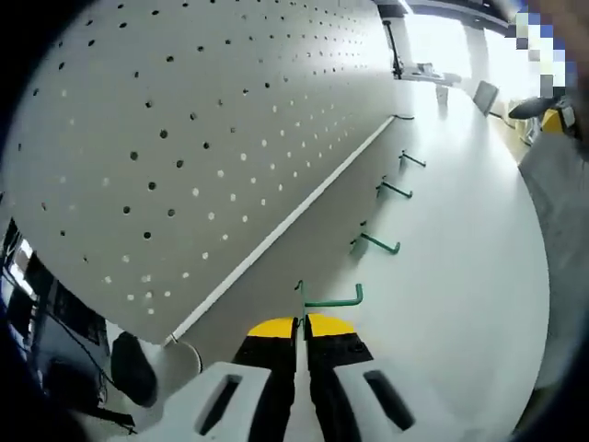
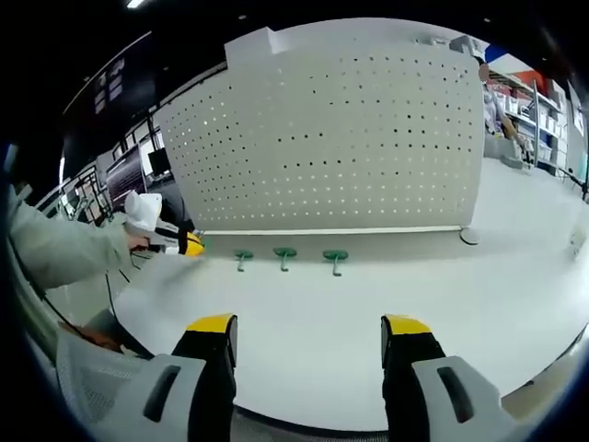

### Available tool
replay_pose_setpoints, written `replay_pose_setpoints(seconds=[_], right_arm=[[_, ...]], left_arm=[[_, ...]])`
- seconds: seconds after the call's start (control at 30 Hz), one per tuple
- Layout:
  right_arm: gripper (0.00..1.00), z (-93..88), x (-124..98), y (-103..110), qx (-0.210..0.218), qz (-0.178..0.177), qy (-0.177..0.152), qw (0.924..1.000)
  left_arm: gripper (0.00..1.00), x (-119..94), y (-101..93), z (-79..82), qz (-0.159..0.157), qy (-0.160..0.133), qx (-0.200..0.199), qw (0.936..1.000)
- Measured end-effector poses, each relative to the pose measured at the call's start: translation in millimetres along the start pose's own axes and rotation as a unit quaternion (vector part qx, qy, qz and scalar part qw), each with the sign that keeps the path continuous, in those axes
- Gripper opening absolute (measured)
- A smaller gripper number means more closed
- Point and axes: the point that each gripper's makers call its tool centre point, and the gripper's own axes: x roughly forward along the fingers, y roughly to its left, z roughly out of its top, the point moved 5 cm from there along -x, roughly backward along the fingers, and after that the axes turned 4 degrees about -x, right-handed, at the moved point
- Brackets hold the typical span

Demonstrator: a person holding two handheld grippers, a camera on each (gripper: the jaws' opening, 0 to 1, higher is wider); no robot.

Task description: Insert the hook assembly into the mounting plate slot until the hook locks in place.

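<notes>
The white pegboard mounting plate (image 1: 184, 138) stands upright along the back of the white table (image 1: 442, 276). My left gripper (image 1: 300, 328) is shut on the base of a green hook (image 1: 333, 299), close to the foot of the board. Three more green hooks (image 1: 377, 245) lie in a row on the table beyond it. In the right gripper view the pegboard (image 2: 340, 138) faces me, with three green hooks (image 2: 284, 253) in front of it. The left gripper (image 2: 184, 245) comes in from the left, held by a sleeved arm. My right gripper (image 2: 309, 337) is open over the bare table.
A thin cable (image 1: 402, 117) runs off the far end of the board. A dark round object (image 1: 134, 368) lies past the board's near end. A person's grey clothing (image 1: 561, 193) stands at the table's right side. Shelves and another person (image 2: 497, 97) are at the far right.
</notes>
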Motion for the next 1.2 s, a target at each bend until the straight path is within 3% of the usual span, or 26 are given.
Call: replay_pose_setpoints(seconds=[0.3, 0.37, 0.6, 0.73, 0.87, 1.0, 1.2], right_arm=[[0.58, 9.8, -5, 9, 0.005, 0.016, -0.025, 0.9995], [0.58, 10.8, -5, 10, 0.003, 0.018, -0.026, 0.9995], [0.50, 21.2, -10, 19, 0.000, 0.035, -0.046, 0.9984], [0.46, 26.3, -13, 22, 0.001, 0.041, -0.054, 0.9977], [0.44, 31.7, -15, 26, 0.005, 0.050, -0.062, 0.9968], [0.41, 38.7, -19, 29, 0.004, 0.057, -0.078, 0.9953], [0.37, 45.5, -20, 38, 0.006, 0.077, -0.088, 0.9931]], left_arm=[[0.03, -25, -19.4, 3.3, 0.027, -0.036, -0.046, 0.9979], [0.03, -25, -23.1, 3.1, 0.032, -0.052, -0.075, 0.9953], [0.03, -38, -44.5, 11.5, 0.049, -0.118, -0.151, 0.9802], [0.03, -44, -54.4, 16.9, 0.049, -0.138, -0.153, 0.9774], [0.03, -54, -60.6, 24.3, 0.053, -0.170, -0.162, 0.9706], [0.03, -65, -65.1, 33.4, 0.059, -0.200, -0.192, 0.9591], [0.03, -79, -76.0, 45.0, 0.057, -0.225, -0.205, 0.9509]])
